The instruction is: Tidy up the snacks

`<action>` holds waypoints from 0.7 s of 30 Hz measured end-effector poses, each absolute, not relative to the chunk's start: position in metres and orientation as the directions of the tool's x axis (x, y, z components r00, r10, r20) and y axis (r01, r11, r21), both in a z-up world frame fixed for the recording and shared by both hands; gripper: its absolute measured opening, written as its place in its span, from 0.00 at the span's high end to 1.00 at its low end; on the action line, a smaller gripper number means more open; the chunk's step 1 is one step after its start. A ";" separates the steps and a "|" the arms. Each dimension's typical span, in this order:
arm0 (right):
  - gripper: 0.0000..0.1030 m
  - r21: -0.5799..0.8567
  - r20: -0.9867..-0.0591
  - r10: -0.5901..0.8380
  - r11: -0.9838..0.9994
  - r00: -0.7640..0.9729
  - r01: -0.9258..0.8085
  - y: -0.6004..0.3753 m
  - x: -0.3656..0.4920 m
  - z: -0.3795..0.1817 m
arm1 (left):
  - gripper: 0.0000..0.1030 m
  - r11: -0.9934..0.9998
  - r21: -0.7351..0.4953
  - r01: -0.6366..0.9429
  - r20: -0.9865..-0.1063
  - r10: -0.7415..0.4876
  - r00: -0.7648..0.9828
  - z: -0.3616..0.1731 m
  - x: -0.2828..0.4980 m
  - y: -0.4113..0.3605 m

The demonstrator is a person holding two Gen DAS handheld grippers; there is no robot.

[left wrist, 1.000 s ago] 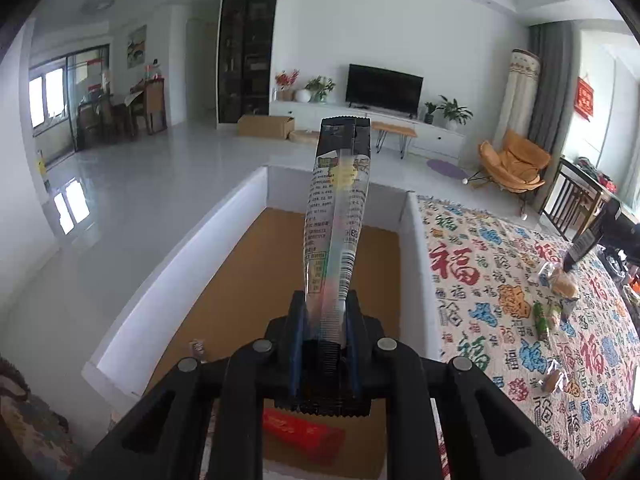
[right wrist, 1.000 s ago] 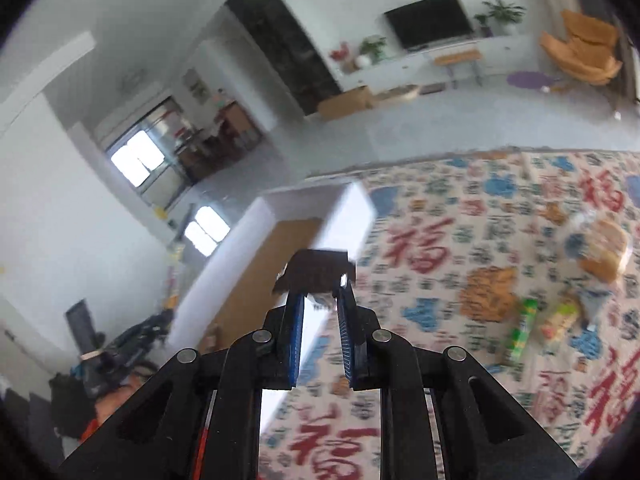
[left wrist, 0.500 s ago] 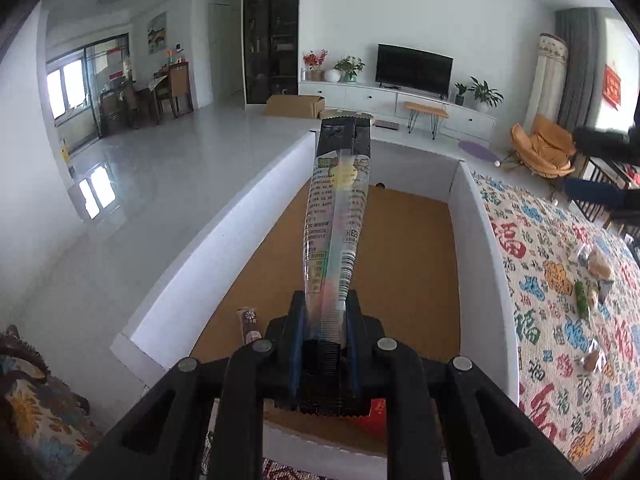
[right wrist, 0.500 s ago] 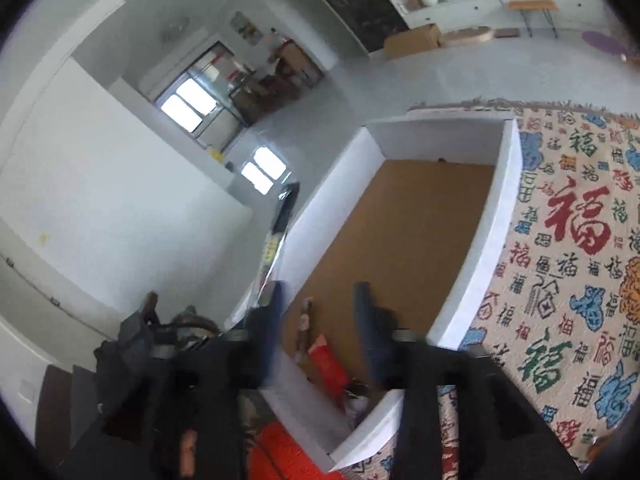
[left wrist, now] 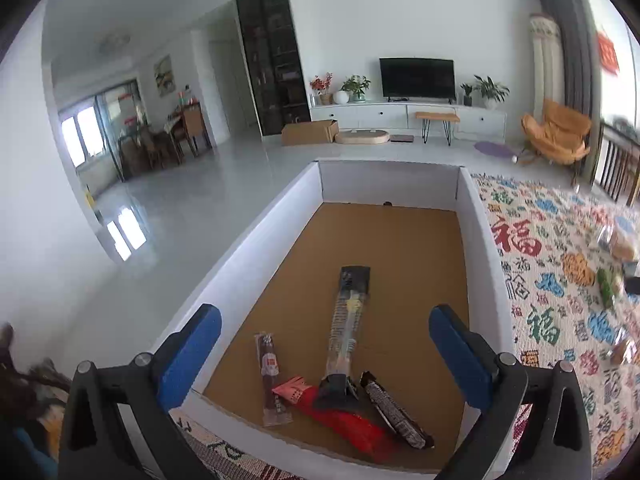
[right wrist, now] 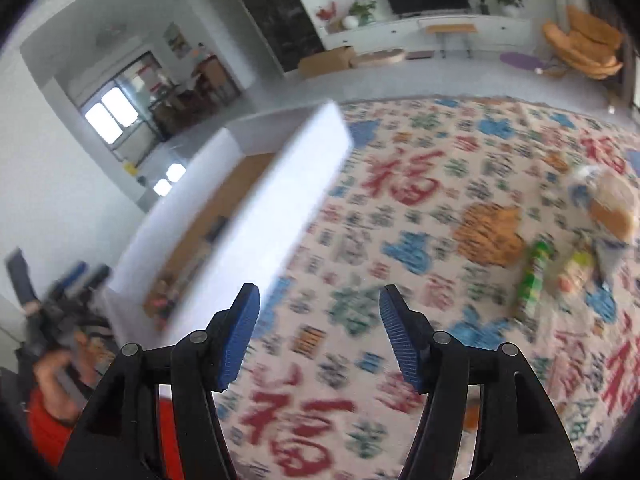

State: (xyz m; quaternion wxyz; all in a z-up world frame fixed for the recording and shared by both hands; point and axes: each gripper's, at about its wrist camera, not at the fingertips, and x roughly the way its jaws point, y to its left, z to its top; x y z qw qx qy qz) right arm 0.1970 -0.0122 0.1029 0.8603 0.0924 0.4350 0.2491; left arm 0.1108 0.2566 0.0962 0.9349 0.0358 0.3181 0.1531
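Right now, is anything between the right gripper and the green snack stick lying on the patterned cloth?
Nothing visible. The right gripper is open and empty, and only bare patterned cloth lies between it and the green snack stick. The white box sits off to its left, out of that path. The picture is blurred.

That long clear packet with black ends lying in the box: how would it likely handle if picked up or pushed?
The long clear packet looks thin and film-wrapped, so probably light and slippery. Lying flat on the box floor, it should slide, not roll. Gripped at one end, it may flex slightly.

white box (left wrist: pixel 248 240) with brown floor; red packet (left wrist: pixel 348 420) at its near edge; cream cloth (right wrist: pixel 440 240) patterned with red, blue, orange characters; blue gripper pads (left wrist: pixel 192 356).
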 end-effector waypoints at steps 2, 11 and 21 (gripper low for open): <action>0.36 0.341 -0.728 0.463 0.884 0.505 -0.319 -0.031 0.189 0.088 | 0.00 0.942 0.215 -0.257 -0.570 0.335 0.750 0.100 0.115 0.241; 0.36 0.310 -0.801 0.362 0.932 0.477 -0.186 -0.104 0.164 0.033 | 0.00 0.936 0.303 -0.179 -0.563 0.327 0.759 0.105 0.131 0.189; 0.36 0.163 -0.827 0.234 0.970 0.511 -0.180 -0.128 0.141 -0.001 | 0.00 0.998 0.066 0.005 -0.616 0.037 0.787 0.125 0.112 0.133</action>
